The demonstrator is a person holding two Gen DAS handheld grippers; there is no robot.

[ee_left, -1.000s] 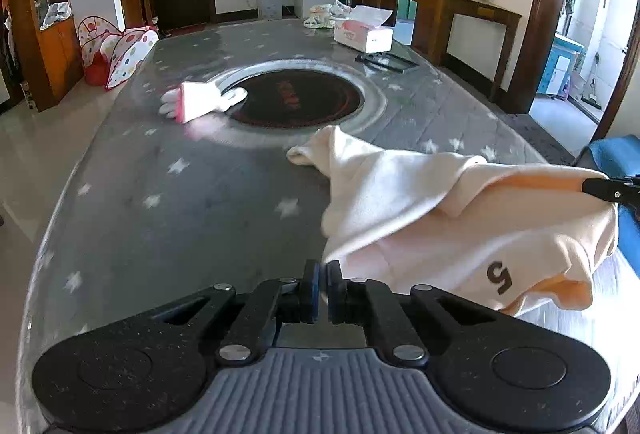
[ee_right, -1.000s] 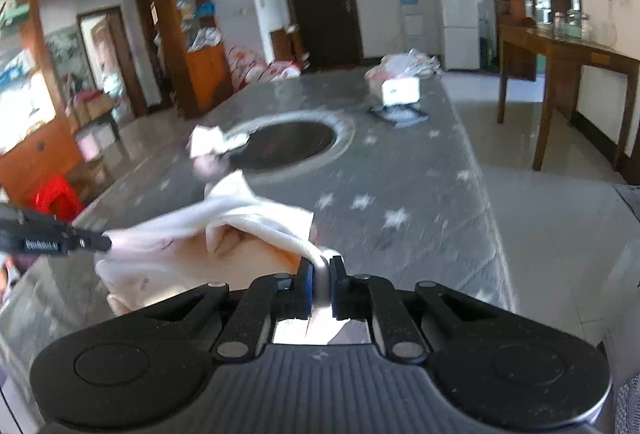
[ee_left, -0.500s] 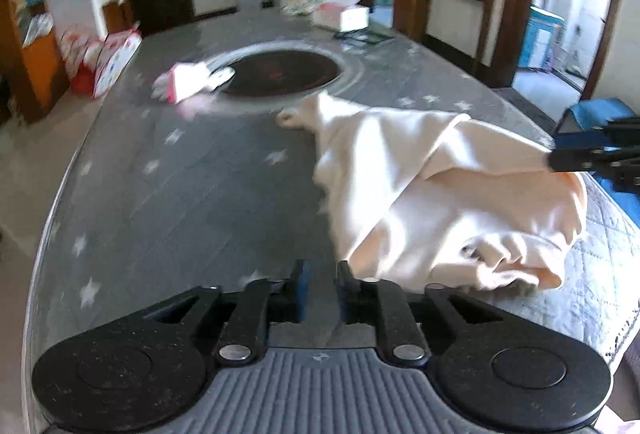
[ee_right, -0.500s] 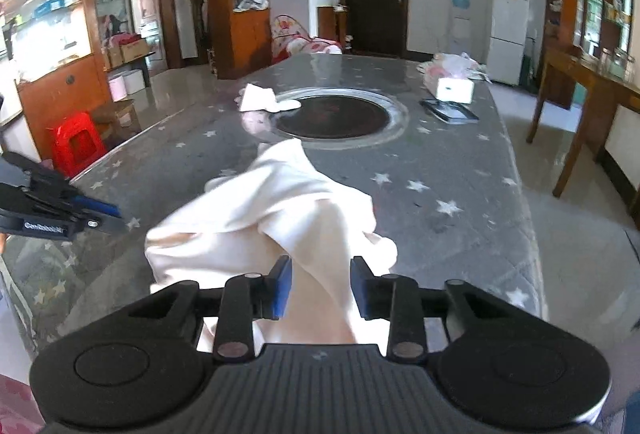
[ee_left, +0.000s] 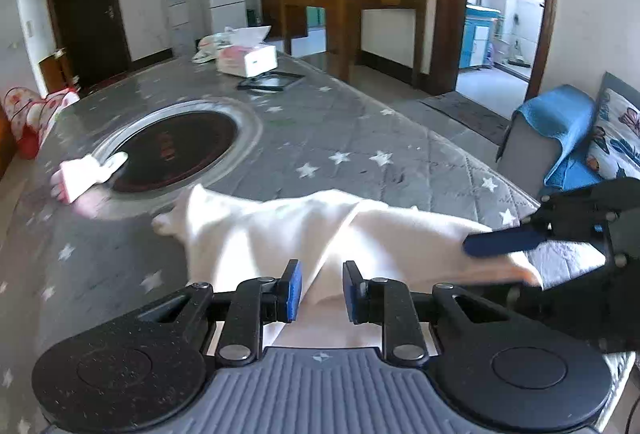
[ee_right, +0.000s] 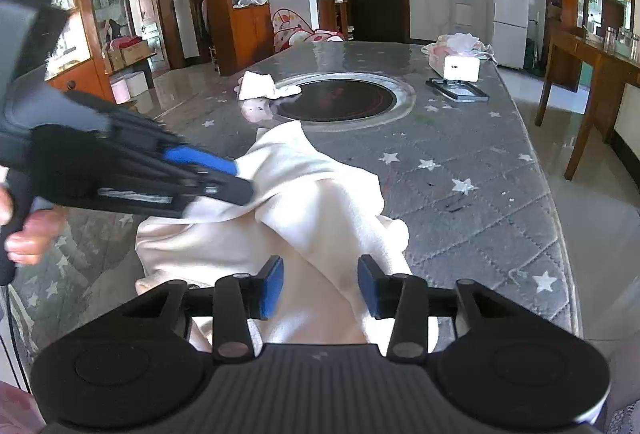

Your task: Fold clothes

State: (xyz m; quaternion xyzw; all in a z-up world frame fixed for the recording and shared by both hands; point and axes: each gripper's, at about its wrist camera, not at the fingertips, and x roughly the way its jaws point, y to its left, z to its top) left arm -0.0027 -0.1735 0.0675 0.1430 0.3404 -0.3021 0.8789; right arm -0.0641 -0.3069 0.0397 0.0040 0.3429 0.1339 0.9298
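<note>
Cream cloth (ee_left: 320,234) lies crumpled on the near edge of the counter (ee_left: 360,137), its long axis running left to right. The left gripper (ee_left: 319,292) is opening, a fold lying loose between its fingers. The right gripper (ee_right: 320,288), also opening, straddles the right end ungripped. Both are equally near.

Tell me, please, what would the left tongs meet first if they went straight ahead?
Most likely the cream garment: it lies right before the opening left tongs, cloth showing between the pads untouched. Depth is unclear.
</note>
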